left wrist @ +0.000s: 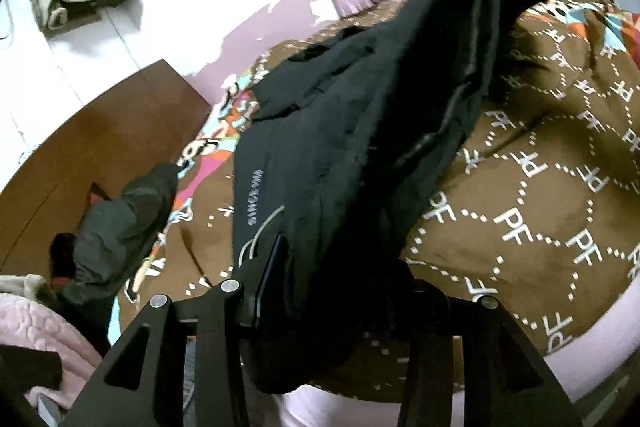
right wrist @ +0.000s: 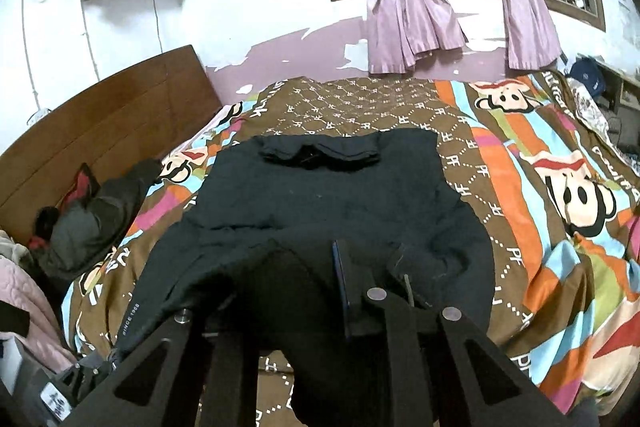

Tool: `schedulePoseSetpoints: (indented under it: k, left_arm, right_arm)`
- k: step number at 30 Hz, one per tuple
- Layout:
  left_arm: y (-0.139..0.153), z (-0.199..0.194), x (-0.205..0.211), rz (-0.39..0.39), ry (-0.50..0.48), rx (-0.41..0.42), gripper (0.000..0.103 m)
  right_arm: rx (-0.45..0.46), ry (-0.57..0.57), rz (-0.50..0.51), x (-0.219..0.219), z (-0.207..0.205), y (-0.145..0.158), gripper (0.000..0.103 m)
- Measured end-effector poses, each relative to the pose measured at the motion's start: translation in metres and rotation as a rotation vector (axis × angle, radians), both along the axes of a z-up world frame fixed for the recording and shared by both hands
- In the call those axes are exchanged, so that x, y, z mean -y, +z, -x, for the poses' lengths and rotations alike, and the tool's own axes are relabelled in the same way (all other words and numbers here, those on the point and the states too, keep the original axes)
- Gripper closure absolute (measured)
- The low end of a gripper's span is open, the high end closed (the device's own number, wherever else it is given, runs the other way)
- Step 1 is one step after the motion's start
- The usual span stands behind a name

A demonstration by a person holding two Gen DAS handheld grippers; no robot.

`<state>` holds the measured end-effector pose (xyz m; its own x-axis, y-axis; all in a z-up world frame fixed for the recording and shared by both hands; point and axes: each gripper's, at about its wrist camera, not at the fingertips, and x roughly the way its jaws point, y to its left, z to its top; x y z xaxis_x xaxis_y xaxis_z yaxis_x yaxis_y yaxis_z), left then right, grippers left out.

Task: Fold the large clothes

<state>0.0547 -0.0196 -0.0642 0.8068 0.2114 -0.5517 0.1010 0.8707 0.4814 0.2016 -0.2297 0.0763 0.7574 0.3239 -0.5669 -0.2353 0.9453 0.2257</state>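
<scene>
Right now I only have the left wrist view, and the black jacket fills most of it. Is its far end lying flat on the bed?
Observer: Yes. In the right wrist view the black jacket lies spread on the bedspread, with its collar at the far end.
Operator: Is the right gripper holding it?
Observer: The right gripper is closed on the jacket's near edge.
Operator: Is there anything off to the right that I can't see?
Observer: A dark blue cap sits by the bed's far right corner, apart from the jacket.
</scene>
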Motion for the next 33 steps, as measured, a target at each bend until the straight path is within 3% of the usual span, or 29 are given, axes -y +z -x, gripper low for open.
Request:
schedulePoseSetpoints:
  k: [2, 7, 11, 13, 15, 20, 28, 33]
  left_arm:
    - [0.004, 0.001, -0.004, 0.026, 0.004, 0.013, 0.066]
    - [0.015, 0.004, -0.012, 0.073, 0.012, 0.05, 0.089]
    - [0.044, 0.016, -0.031, 0.248, 0.005, 0.158, 0.094]
    - [0.059, 0.023, -0.035, 0.287, 0.002, 0.225, 0.095]
    - [0.072, 0.033, -0.036, 0.289, -0.002, 0.284, 0.097]
    - [0.111, 0.062, -0.05, 0.351, -0.029, 0.34, 0.097]
    - [0.168, 0.126, -0.051, 0.333, -0.094, 0.355, 0.097]
    - [0.208, 0.145, -0.046, 0.337, -0.158, 0.378, 0.097]
  right_arm:
    - [-0.01, -0.005, -0.003, 0.008, 0.001, -0.004, 0.088]
    - [-0.013, -0.003, 0.049, 0.022, 0.022, -0.019, 0.09]
    - [0.017, 0.016, 0.102, 0.027, 0.055, -0.038, 0.093]
    - [0.036, 0.0, 0.08, 0.033, 0.067, -0.039, 0.094]
    - [0.09, -0.017, 0.043, 0.038, 0.083, -0.029, 0.095]
    - [0.195, 0.003, -0.005, 0.046, 0.129, -0.002, 0.095]
    - [0.198, 0.083, -0.018, 0.059, 0.199, 0.033, 0.095]
    - [0.234, 0.097, -0.024, 0.067, 0.218, 0.066, 0.095]
